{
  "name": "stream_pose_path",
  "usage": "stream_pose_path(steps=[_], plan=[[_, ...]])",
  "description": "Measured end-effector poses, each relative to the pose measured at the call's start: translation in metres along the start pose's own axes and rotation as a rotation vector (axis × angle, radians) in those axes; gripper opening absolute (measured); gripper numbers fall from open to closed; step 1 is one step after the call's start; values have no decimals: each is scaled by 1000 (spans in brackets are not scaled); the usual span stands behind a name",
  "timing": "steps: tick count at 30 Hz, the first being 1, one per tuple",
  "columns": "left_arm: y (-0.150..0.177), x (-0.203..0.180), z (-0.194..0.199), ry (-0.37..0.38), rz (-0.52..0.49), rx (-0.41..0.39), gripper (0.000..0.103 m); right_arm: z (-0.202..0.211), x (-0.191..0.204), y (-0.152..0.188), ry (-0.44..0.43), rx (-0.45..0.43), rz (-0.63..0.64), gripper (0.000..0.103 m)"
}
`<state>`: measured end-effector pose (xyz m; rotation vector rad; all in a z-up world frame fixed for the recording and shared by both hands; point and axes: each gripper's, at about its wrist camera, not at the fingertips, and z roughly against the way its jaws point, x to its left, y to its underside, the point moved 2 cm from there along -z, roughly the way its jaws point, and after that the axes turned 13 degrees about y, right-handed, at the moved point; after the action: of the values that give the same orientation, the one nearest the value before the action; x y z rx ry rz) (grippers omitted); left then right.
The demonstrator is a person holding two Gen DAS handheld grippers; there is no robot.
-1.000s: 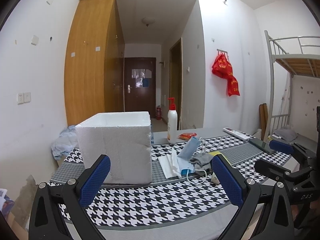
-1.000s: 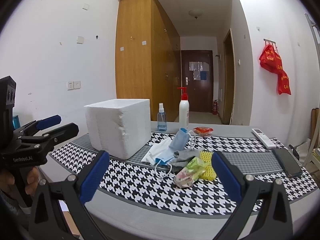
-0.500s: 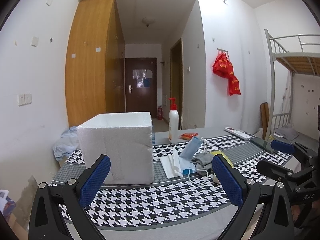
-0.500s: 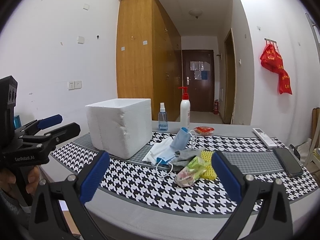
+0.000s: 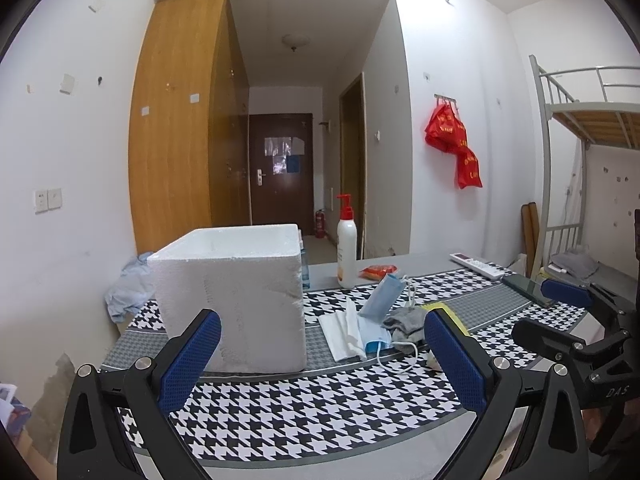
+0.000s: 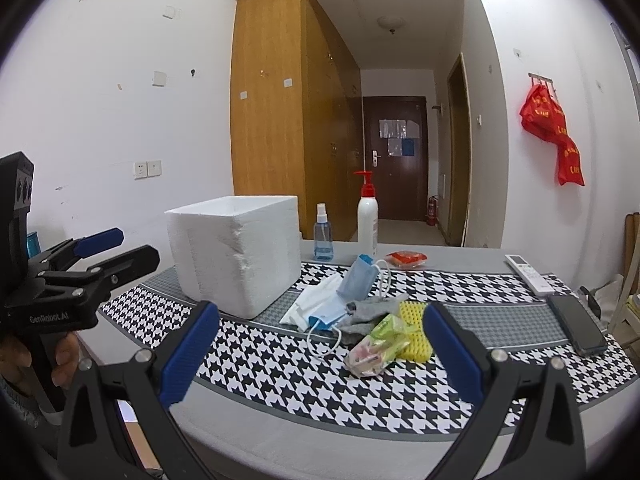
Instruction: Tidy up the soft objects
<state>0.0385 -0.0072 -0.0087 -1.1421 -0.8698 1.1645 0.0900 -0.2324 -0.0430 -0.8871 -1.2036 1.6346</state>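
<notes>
Right wrist: white foam box (image 6: 239, 251) interior hidden; masks (image 6: 336, 300) beside it.

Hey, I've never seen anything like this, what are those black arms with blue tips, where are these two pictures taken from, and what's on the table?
There is no robot here. A person holds a pair of handheld tongs in each hand, and each carries a wide-angle camera looking along its two blue-padded fingers. One picture comes from the left tongs, the other from the right tongs. Each view also shows the other tongs at its edge. Both are open and hold nothing.

On the houndstooth cloth stand a white foam box and, beside it, a pile of soft things: face masks, a grey sock, a yellow sponge and a small packet. Behind are a pump bottle and a spray bottle.
</notes>
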Motion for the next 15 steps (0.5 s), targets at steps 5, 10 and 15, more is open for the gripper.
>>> stream_pose_path(steps=[5, 10, 15], plan=[[-1, 0, -7, 14, 4, 10, 102, -7, -3, -1, 2, 18, -1, 103], [-2, -2, -22, 42, 5, 44, 102, -14, -3, -1, 13, 30, 21, 103], [-2, -5, -41, 67, 7, 83, 102, -28, -11, 1, 35, 63, 18, 103]])
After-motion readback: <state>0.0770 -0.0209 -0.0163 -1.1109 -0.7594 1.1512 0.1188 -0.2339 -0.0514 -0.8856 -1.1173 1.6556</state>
